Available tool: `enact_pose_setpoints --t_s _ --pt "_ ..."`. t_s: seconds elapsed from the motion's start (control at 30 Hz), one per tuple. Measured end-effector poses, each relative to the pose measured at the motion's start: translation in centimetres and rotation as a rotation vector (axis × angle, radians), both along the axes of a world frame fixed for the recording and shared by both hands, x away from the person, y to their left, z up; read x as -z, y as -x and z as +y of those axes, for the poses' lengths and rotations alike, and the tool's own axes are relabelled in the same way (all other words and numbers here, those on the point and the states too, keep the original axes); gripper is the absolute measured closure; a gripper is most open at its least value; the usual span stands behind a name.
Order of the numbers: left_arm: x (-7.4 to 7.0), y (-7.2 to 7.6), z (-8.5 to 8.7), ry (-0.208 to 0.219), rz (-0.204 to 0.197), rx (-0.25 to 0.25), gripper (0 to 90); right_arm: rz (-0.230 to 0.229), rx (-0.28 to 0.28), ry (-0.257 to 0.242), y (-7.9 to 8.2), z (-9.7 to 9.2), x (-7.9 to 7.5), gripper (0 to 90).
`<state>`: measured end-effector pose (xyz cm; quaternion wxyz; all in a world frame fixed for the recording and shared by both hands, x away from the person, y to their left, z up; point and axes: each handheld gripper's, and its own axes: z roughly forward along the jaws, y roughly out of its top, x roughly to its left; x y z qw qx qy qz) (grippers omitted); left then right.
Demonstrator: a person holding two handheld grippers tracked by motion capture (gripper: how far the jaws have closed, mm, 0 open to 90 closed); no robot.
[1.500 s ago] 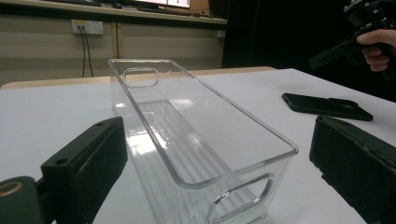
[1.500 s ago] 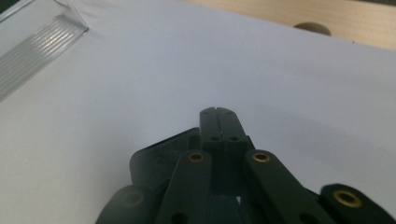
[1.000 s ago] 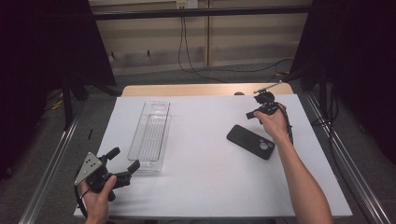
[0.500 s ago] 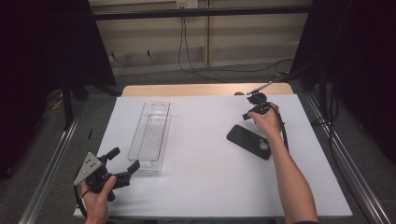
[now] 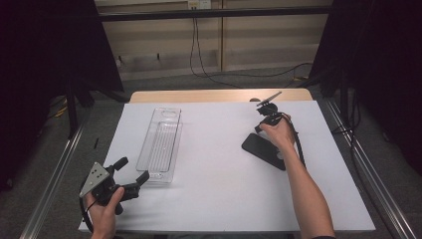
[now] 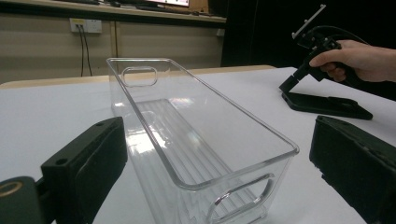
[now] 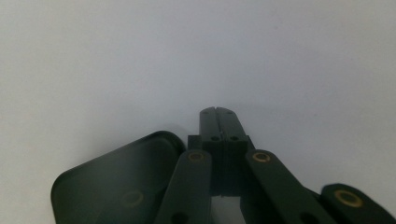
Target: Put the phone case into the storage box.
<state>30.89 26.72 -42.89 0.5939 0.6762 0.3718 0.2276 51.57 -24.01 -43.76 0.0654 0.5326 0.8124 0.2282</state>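
Note:
A clear plastic bin (image 5: 161,144) lies lengthwise on the white table, left of centre; in the left gripper view the bin (image 6: 187,140) is empty. My left gripper (image 5: 132,170) hovers at its near end, open, its jaws standing either side of the bin's end (image 6: 217,154) without touching it. A flat black case (image 5: 263,149) lies right of centre. My right gripper (image 5: 259,129) is shut on nothing, its tips pointing down at the case's far corner (image 6: 327,103). In the right gripper view the joined jaws (image 7: 218,112) sit just beside the case (image 7: 112,182).
The white sheet (image 5: 219,189) covers the table, with a wooden strip (image 5: 199,95) along its far edge. Metal rails (image 5: 54,179) run down both sides. Cables (image 5: 199,55) hang by the back wall and dark curtains flank the table.
The right hand has come down and a little left, bringing its shut jaws to the case's far corner. The left gripper, bin and case have stayed put.

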Motion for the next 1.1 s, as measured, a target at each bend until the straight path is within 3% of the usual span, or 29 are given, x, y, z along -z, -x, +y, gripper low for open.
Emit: enact_pose_setpoints --t_s 0.4,1.1 --pt "0.0 0.0 0.1 -0.003 -0.001 -0.002 4.1 0.001 -0.027 0.033 0.7 1.2 -0.1 90.0" --pt "0.0 0.1 0.2 0.007 -0.002 -0.005 4.2 -0.013 -0.082 -0.005 2.5 2.5 0.0 90.0"
